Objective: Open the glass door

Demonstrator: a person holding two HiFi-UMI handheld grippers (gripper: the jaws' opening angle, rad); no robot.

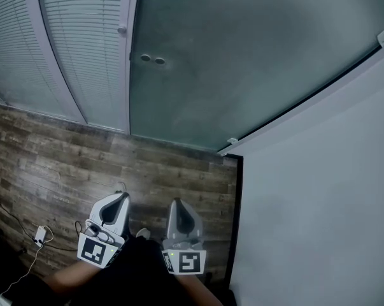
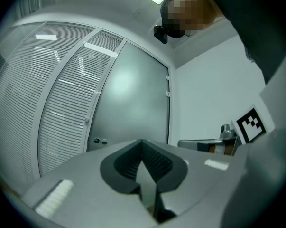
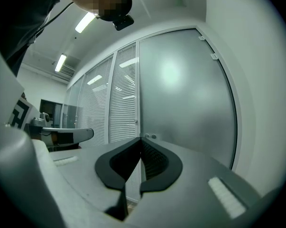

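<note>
A frosted glass door (image 1: 242,62) fills the upper middle of the head view, with two small round fittings (image 1: 152,60) near its left edge. It shows in the left gripper view as the door (image 2: 133,103) and in the right gripper view as the door (image 3: 185,103). My left gripper (image 1: 123,196) and right gripper (image 1: 175,203) are side by side low over the wood floor, some way short of the door. Both point toward it, are shut and hold nothing.
Panels with white blinds (image 1: 83,43) stand left of the door, with a small knob (image 1: 121,29) on the frame. A white wall (image 1: 319,203) runs along the right. On the wood floor (image 1: 64,164) at the lower left lie a cable and white plug (image 1: 40,236).
</note>
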